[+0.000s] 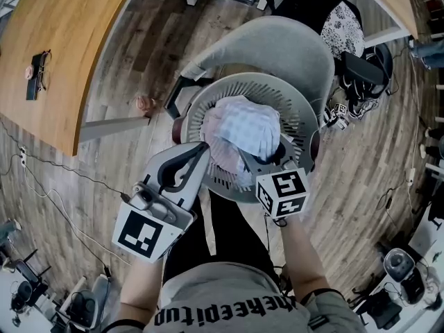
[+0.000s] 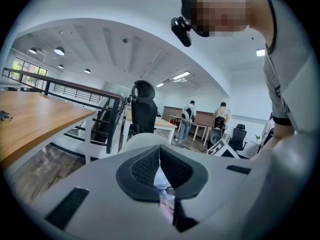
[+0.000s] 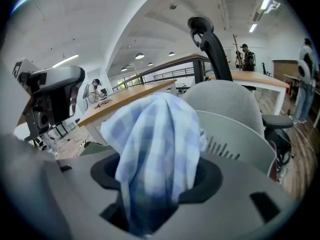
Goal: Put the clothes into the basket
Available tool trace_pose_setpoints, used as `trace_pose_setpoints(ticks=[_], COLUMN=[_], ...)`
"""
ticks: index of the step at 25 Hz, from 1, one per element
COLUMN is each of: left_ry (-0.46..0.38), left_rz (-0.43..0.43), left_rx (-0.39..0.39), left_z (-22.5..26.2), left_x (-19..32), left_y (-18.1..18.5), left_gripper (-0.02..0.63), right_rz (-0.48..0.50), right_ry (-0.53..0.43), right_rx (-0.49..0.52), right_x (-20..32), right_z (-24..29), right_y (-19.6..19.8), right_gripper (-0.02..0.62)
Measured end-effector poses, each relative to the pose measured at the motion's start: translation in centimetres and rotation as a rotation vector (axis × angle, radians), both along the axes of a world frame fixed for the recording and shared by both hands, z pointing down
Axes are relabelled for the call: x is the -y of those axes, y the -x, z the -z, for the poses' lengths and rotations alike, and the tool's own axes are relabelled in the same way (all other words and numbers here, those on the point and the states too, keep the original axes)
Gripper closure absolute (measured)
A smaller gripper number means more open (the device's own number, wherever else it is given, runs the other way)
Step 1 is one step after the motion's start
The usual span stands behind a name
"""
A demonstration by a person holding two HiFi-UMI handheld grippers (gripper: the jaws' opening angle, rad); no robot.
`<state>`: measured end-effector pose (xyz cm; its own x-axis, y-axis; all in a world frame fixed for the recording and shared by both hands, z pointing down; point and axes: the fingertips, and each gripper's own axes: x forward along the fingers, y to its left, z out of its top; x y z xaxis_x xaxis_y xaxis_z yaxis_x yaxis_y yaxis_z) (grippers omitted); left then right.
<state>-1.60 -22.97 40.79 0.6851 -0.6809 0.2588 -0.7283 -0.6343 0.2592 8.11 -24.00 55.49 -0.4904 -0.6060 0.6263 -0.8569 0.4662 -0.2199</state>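
Note:
A blue-and-white checked cloth (image 1: 246,127) is heaped in the round grey slatted basket (image 1: 201,103), which stands on a grey chair (image 1: 277,40). My right gripper (image 1: 260,159) reaches in from the near side and is shut on a bunched fold of the cloth (image 3: 155,144), which rises from between its jaws (image 3: 155,184) in front of the basket wall (image 3: 235,134). My left gripper (image 1: 201,151) touches the cloth's left edge. Its jaws (image 2: 160,166) are pressed together, with a sliver of the cloth (image 2: 161,185) showing in the slit.
A curved wooden table (image 1: 48,47) fills the upper left, with small dark items (image 1: 35,75) on it. A black bag and cables (image 1: 361,68) lie on the floor to the right of the chair. More desks and people (image 2: 190,119) stand far off.

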Motion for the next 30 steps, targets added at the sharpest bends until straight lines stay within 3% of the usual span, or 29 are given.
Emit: trace_pose_setpoints(ticks=[30], left_ry=[0.027], left_rz=[-0.043], left_rx=[-0.002], left_z=[-1.7], left_x=[-0.1], left_y=[-0.3], left_gripper=[0.591], right_rz=[0.034], right_ry=[0.186], right_rx=[-0.013], right_x=[-1.5], right_z=[-3.8], right_y=[0.6], right_gripper=[0.273])
